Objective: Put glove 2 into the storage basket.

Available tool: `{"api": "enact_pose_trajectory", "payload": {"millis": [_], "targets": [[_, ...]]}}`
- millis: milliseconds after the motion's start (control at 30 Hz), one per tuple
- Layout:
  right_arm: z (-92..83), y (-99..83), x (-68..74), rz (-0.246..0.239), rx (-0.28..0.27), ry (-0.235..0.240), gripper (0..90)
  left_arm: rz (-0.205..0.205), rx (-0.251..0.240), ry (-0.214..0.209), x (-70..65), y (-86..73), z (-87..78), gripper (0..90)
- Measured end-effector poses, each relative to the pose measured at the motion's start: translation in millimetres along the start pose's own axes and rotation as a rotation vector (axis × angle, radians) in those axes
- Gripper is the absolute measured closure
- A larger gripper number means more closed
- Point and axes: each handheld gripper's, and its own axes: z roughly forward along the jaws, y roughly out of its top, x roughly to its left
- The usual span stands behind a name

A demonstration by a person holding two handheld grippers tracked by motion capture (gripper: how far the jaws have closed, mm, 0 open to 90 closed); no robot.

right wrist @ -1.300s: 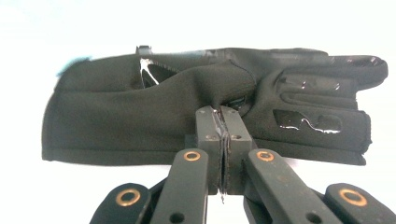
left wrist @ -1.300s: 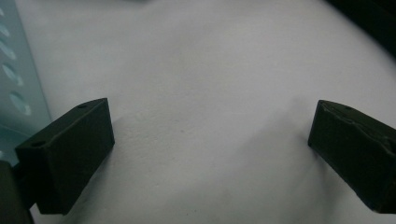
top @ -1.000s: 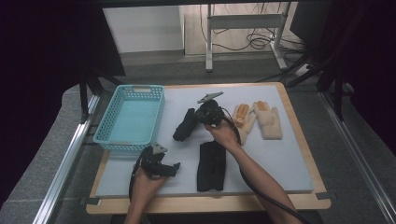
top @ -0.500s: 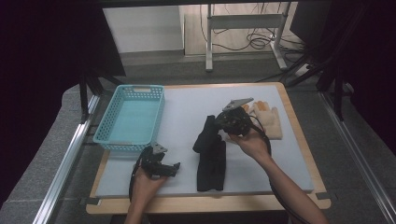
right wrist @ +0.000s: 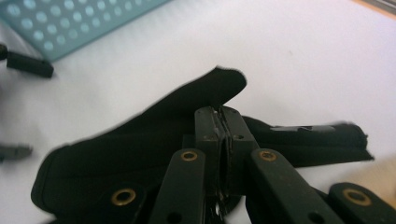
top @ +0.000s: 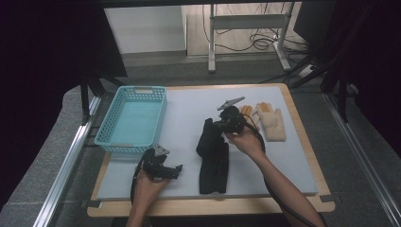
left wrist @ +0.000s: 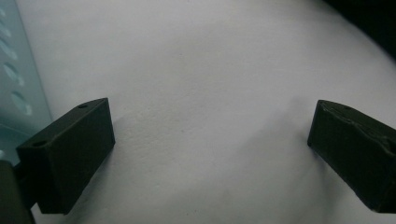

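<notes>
From above, my right gripper (top: pixel 226 124) sits near the surface's (top: pixel 189 109) centre, jaws clenched on the top of a black glove (top: pixel 213 156) that trails toward 6 o'clock. A tan glove (top: pixel 272 124) lies at its 3 o'clock, a basket (top: pixel 106 135) at 9. My left gripper (top: pixel 165 168) rests at 7 o'clock.

Left gripper view — jaws released, wide apart over bare surface (left wrist: pixel 210 70).

Right gripper view — jaws pinch the glove's (right wrist: pixel 140 140) fabric.
</notes>
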Motion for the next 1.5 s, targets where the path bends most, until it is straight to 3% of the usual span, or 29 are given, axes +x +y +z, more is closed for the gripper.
{"api": "enact_pose_trajectory", "payload": {"millis": [67, 233, 367, 800, 933, 1100, 1233, 1400, 1467, 1500], "targets": [[9.6, 9.8, 2.8, -0.006, -0.014, 0.011, 84.6, 0.0, 0.0, 0.0, 0.0, 0.0, 0.0, 1.0], [36.9, 33.2, 14.7, -0.03, -0.034, 0.033, 69.7, 0.002, 0.001, 0.001, 0.1, 0.0, -0.1, 1.0], [41.9, 40.6, 18.9, -0.037, -0.053, 0.037, 64.7, 0.002, 0.003, 0.001, 0.2, 0.0, -0.2, 1.0], [38.8, 14.3, 1.2, -0.003, -0.046, 0.036, 63.0, 0.002, 0.002, 0.001, 0.1, 0.0, -0.1, 1.0], [54.1, 8.9, -0.4, 0.005, -0.033, 0.039, 53.1, 0.0, 0.003, 0.0, 0.0, 0.0, -0.1, 1.0], [83.2, 2.5, 4.2, -0.011, 0.006, 0.015, 48.8, 0.0, 0.002, 0.0, -0.1, 0.1, -0.2, 1.0], [98.7, -1.0, 8.7, -0.029, 0.033, -0.007, 52.9, -0.001, 0.002, 0.0, -0.1, 0.1, -0.1, 0.9], [101.0, -2.4, 7.9, 0.014, 0.024, 0.031, 72.6, -0.001, 0.003, 0.001, -0.2, 0.1, -0.1, 1.0], [99.6, -2.1, 6.0, 0.017, 0.039, 0.03, 84.4, -0.001, 0.003, 0.001, -0.2, 0.1, -0.1, 1.0], [99.6, -2.7, 5.1, 0.023, 0.041, 0.037, 85.6, -0.001, 0.003, 0.001, -0.3, 0.1, -0.1, 0.9]]}}
